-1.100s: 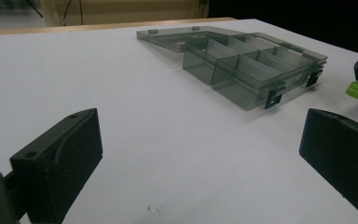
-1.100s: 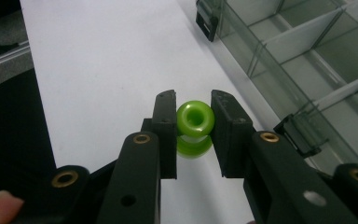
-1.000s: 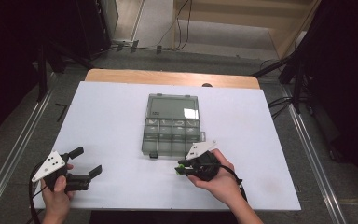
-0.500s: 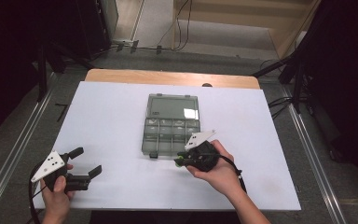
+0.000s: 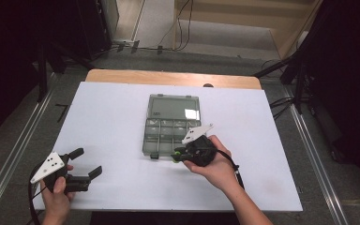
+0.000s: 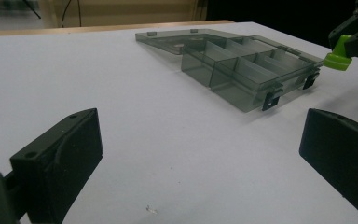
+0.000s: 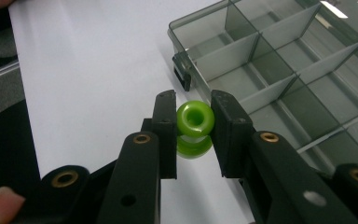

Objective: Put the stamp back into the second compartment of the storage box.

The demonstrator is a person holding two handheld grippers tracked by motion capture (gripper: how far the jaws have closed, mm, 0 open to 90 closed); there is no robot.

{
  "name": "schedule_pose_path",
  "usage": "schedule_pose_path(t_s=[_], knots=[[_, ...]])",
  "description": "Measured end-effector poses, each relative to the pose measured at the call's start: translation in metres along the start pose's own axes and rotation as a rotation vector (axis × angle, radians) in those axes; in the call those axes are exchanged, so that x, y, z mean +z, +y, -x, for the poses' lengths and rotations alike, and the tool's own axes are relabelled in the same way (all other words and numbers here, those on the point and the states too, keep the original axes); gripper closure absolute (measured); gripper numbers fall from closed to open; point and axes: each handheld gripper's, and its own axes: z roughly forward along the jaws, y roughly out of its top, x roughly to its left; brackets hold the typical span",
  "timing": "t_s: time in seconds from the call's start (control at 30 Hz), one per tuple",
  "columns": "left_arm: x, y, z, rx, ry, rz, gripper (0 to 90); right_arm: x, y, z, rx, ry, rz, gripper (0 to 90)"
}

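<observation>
Two black jaws of the right gripper (image 7: 195,125) are clamped on a small glossy green plastic spool (image 7: 195,122), its ring-shaped end with a round hole facing the camera and a second green flange visible just below between the pads. The spool is pinched from both sides and sits off the white table top (image 5: 112,117), just beside the near corner of the box, close to one of its latches. In the high view the right gripper (image 5: 177,155) lies level in the person's right hand (image 5: 218,166), its green-tipped end at the front edge of the box.

One translucent smoky-grey plastic compartment box (image 5: 171,125) lies open in the middle of the table, its lid folded flat away from the person. Two dark latches show on its front wall. Its dividers form rows of small cells; none shows anything inside.

The left gripper (image 5: 80,165) rests near the table's front left corner with its jaws spread wide, nothing between them, well apart from the box.
</observation>
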Motion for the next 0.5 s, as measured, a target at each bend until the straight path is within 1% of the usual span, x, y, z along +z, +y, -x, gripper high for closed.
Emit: schedule_pose_path(t_s=[0.23, 0.33, 0.5], knots=[[0.000, 0.000, 0.001, 0.000, 0.000, 0.000, 0.0, 0.000, 0.011, 0.000, -0.003, -0.001, 0.002, 70.4], [0.000, 0.000, 0.001, -0.002, 0.000, 0.001, 0.0, 0.001, 0.014, 0.002, 0.000, 0.010, 0.006, 70.4], [0.000, 0.000, 0.001, 0.000, 0.000, 0.001, 0.0, 0.003, 0.018, 0.005, 0.005, 0.006, 0.004, 70.4]])
